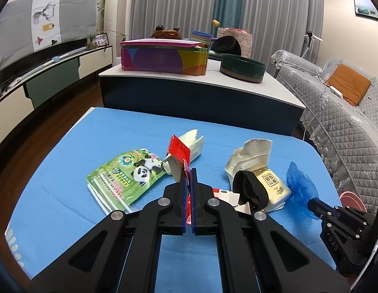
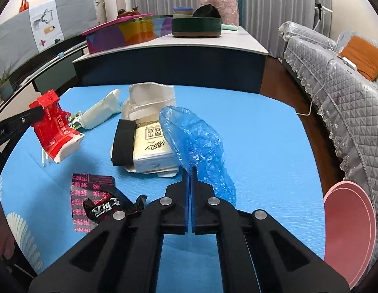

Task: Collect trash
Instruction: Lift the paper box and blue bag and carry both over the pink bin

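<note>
Plastic, blue and crumpled (image 2: 201,146), is pinched in the right hand-held gripper (image 2: 190,171), lifted over the blue surface (image 2: 262,146). The pink bin (image 2: 347,232) lies near right. The left hand-held gripper (image 1: 188,173) pinches a red carton (image 1: 180,150).

Both black two-finger grippers angle downward over the blue table, the left gripper (image 1: 188,171) clamped tight, the right gripper (image 2: 190,169) likewise closed.

Bright, even, sharp; fisheye-bent, dark-cornered edges
</note>
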{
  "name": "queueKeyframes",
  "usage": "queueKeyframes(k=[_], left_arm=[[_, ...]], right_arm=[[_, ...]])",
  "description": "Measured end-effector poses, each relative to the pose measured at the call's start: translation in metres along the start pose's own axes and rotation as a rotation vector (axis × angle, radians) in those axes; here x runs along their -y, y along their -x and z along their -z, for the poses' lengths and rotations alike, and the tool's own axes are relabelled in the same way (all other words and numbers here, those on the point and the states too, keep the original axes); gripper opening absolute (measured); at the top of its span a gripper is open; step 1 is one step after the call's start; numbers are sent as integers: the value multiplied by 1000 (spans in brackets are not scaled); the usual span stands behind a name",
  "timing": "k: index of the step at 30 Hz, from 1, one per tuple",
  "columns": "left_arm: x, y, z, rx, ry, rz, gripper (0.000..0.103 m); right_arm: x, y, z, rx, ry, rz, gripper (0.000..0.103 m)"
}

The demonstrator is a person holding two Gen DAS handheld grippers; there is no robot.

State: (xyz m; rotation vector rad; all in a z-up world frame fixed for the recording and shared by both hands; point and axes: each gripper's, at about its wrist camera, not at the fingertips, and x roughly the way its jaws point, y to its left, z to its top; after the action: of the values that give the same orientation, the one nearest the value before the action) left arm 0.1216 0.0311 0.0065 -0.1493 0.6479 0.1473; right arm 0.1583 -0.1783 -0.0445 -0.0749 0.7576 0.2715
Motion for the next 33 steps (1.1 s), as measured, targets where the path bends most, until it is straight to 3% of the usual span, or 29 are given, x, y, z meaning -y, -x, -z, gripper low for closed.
queueKeyframes(k=[16,33], left_arm=[[29,19,0,64,-56,46,1],[72,30,8,81,-127,119,1]], right_arm=[[41,72,-3,131,-98,-1,0],[83,125,12,205,-142,72,0]])
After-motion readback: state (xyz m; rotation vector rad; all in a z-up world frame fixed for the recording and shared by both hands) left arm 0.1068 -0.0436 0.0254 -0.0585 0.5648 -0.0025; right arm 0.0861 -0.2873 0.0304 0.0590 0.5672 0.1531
